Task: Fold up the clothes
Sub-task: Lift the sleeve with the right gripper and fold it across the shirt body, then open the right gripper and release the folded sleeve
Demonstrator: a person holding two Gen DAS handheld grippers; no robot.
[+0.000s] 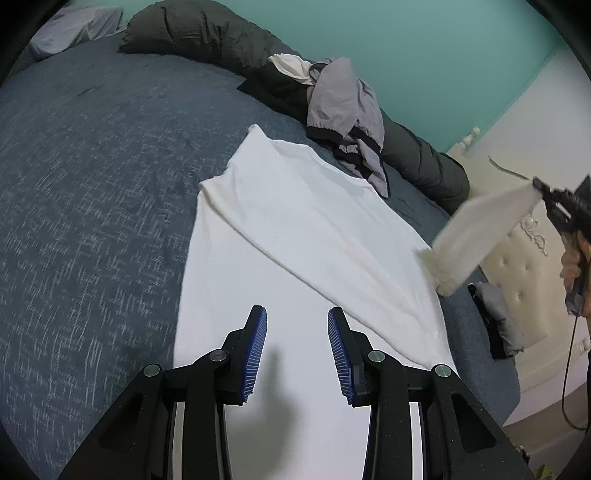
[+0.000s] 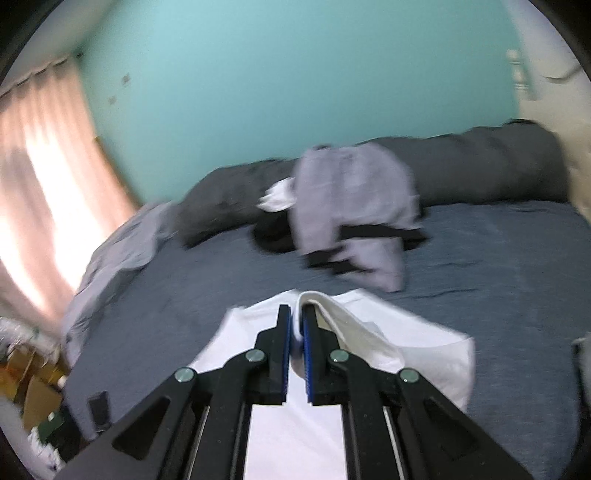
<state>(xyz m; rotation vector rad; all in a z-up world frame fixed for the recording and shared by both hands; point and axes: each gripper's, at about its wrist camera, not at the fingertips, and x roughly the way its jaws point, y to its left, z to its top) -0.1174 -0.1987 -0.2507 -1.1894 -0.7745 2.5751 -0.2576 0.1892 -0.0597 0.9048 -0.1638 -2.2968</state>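
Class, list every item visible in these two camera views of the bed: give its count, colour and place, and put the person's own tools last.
white shirt: one, white, spread flat on the bed, one sleeve lifted off it
bedsheet: one, blue-grey, under everything
grey and black garment: one, crumpled, beyond the shirt
small white cloth: one, tucked by that garment
dark duvet roll: one, along the teal wall
curtain: one, pinkish, at the left in the right wrist view
headboard: one, cream, tufted
left claw: open, over the shirt
right claw: shut on the shirt sleeve
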